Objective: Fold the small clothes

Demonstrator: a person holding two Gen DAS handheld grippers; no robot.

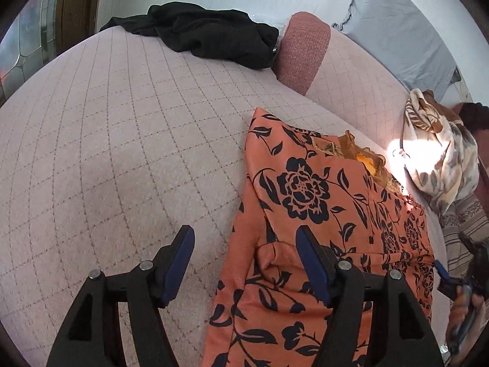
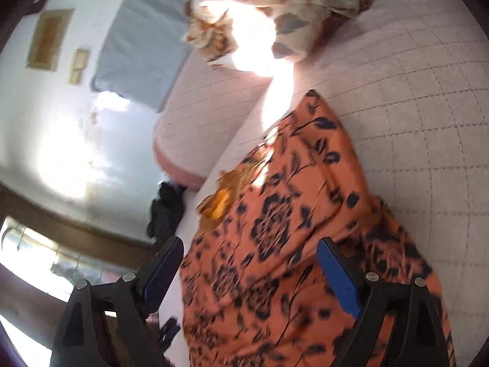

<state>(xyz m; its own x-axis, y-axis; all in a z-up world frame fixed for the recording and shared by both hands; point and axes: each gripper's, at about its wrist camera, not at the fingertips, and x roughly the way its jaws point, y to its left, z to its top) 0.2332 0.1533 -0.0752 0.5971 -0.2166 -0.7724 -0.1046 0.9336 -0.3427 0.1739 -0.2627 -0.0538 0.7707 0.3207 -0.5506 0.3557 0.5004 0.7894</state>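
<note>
Judged orange floral garment [image 1: 308, 183] light, limp, slippery; I'd pinch hem nearest left gripper [image 1: 244, 263]; both grippers' fingers apart, empty

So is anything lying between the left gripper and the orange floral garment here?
Nothing visible does. The left gripper is open right over the left edge of the orange floral garment, with no object between them. The black clothing lies far off near the far edge of the quilted bed cover.
</note>
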